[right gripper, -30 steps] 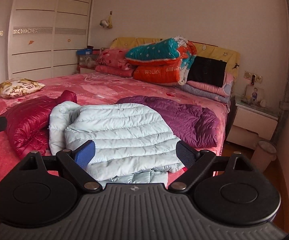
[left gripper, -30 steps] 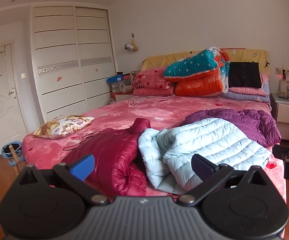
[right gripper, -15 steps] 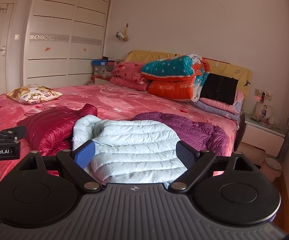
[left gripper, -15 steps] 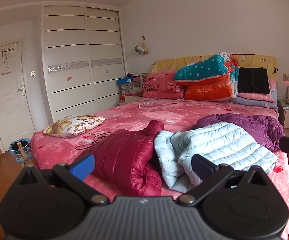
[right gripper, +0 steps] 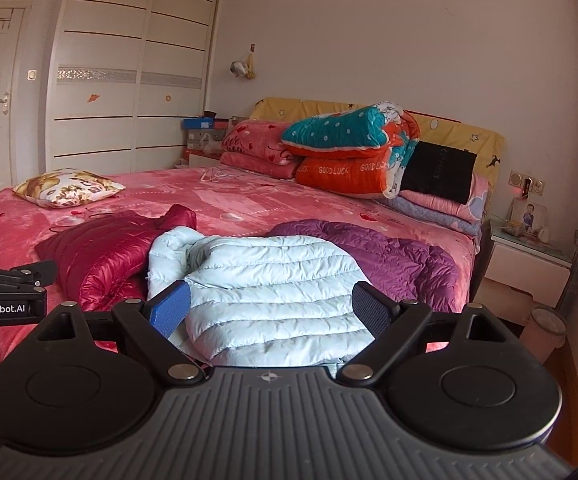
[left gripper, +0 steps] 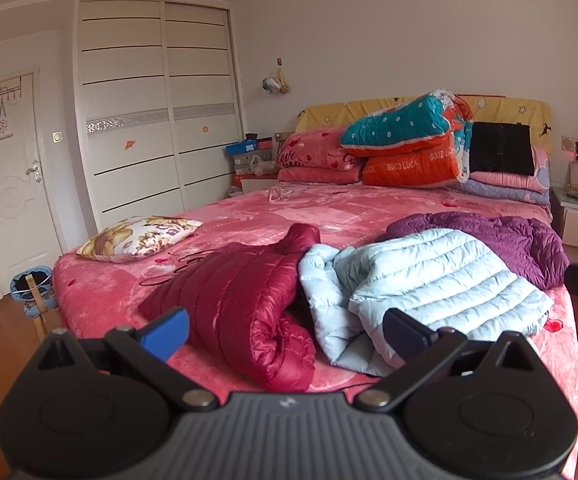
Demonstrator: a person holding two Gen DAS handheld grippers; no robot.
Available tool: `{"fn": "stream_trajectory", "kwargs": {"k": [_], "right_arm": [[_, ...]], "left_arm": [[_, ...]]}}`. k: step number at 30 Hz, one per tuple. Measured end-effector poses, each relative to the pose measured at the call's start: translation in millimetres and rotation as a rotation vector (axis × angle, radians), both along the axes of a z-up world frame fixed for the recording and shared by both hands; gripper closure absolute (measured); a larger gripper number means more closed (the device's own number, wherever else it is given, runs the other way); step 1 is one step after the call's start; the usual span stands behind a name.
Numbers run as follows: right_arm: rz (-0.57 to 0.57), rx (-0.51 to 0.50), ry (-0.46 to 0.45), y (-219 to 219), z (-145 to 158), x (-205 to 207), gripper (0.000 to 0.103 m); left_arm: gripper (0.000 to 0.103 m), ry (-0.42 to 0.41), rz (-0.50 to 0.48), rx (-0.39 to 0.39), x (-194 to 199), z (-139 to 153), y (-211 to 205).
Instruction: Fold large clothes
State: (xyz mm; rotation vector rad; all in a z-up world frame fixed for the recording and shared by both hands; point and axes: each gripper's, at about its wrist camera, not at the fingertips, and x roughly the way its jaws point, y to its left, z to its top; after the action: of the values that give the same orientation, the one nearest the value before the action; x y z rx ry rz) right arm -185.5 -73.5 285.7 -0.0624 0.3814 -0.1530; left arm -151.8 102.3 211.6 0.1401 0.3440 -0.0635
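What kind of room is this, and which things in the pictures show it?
Most likely a home bedroom. A large bed with a pink cover holds stacked quilts at its yellow headboard, a white sliding-door wardrobe fills one wall, and a nightstand stands beside the bed.

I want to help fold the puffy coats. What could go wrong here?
The light blue jacket lies partly over the purple jacket and touches the red jacket, so grabbing it may drag a neighbour along. It also sits near the bed edge and could slide off. Both grippers are open and empty.
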Motion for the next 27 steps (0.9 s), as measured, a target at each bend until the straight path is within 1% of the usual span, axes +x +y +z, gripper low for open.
{"fn": "stream_trajectory", "kwargs": {"k": [6,12,20,22,25,27], "right_arm": [[-0.033,0.017,0.016,-16,-15,7,0.000],[-0.088,0.055,0.032,-39,-34,14,0.000],[-0.147,0.067,0.036,-64,-60,20,0.000],[-0.154,0.070,0.036,-68,-67,21,0.000],[-0.166,0.090,0.040,-80,-84,24,0.000],[-0.175,0.105,0.045,-88,-96,26,0.000]], "left_arm": [[0.001,0.034,-0.040,0.005,6,-10,-17],[0.001,0.055,-0.065,0.017,12,-17,-34],[0.001,0.096,-0.104,0.022,23,-31,-58],[0.001,0.110,-0.120,0.001,26,-36,-62],[0.001,0.137,-0.165,-0.074,33,-46,-64],[0.001,0.144,-0.205,-0.108,38,-57,-65]]}}
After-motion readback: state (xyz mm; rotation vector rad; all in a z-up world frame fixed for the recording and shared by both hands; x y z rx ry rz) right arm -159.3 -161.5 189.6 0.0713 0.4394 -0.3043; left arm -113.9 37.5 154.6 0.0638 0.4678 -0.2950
